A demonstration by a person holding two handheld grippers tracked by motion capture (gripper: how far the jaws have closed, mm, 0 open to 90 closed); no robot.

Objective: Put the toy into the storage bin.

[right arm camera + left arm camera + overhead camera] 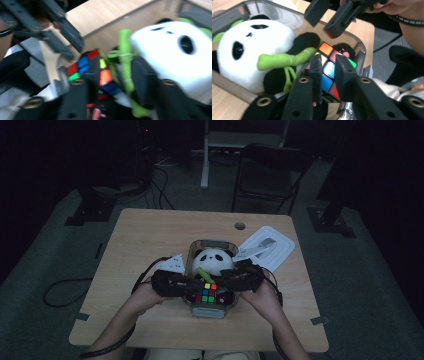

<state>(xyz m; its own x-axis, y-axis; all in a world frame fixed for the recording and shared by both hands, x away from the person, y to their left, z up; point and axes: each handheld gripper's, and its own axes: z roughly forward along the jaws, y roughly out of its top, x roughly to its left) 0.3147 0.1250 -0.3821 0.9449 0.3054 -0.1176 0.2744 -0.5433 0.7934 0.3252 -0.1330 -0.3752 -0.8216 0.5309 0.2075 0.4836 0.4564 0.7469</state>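
Note:
A clear plastic container (208,311) near the table's front edge holds a panda plush (212,259) and a colourful puzzle cube (205,294). The panda (262,40) clasps a green bamboo stick (284,60) that lies across the cube (325,48). My left gripper (192,286) reaches over the container from the left. In the left gripper view its jaws (328,60) stand a little apart above the cube, gripping nothing. My right gripper (223,281) comes in from the right. Its jaws (116,63) stand apart, with the bamboo stick (125,50) and cube (80,66) behind the gap.
The container's white lid (267,245) lies on the wooden table (150,235) to the back right. A white sheet-like object (172,263) rests left of the container. A dark chair (270,170) and cables stand on the floor beyond the table.

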